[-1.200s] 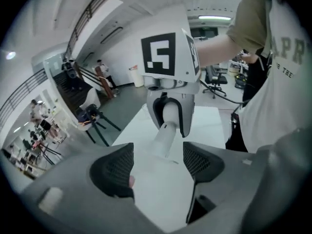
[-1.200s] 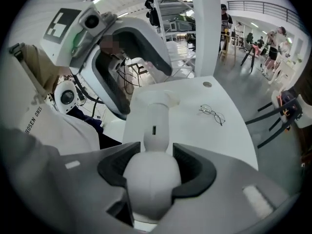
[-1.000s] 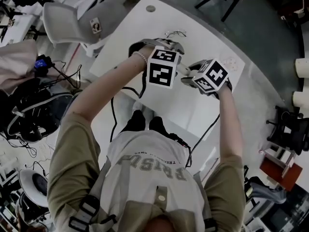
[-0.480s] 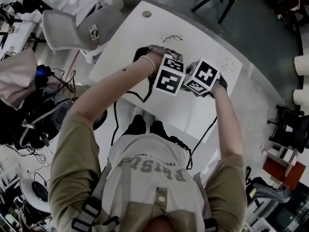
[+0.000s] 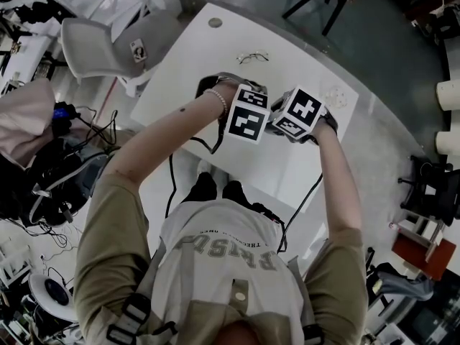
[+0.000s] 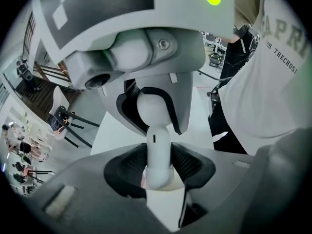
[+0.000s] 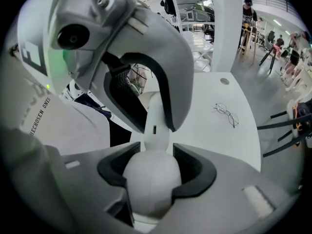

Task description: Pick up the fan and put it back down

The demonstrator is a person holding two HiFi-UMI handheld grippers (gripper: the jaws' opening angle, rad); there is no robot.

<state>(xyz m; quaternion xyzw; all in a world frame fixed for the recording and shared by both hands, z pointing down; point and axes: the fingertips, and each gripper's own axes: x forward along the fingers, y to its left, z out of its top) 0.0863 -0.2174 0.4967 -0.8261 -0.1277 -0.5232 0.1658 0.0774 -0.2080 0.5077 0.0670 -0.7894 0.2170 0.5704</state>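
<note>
The fan is white, with a slim handle (image 6: 158, 145) and a rounded body (image 7: 151, 179). In the left gripper view the handle stands between the jaws of my left gripper (image 6: 158, 168). Those jaws are closing, and the black pads meet the handle on both sides. My right gripper (image 7: 151, 172) is shut on the rounded body, with the handle (image 7: 156, 126) running up beyond it. Each gripper fills the upper half of the other's view. In the head view the two marker cubes, left (image 5: 248, 115) and right (image 5: 298, 112), sit side by side over the white table (image 5: 194, 63) and hide the fan.
A pair of glasses (image 5: 253, 57) (image 7: 226, 113) lies on the table beyond the grippers. A small round disc (image 5: 215, 22) sits near the far corner. A grey chair (image 5: 108, 38) stands at the left. Black cables (image 5: 171, 171) hang off the near edge.
My left gripper has come down and drawn in beside the right one, so the two marker cubes now nearly touch. The right gripper has hardly moved.
</note>
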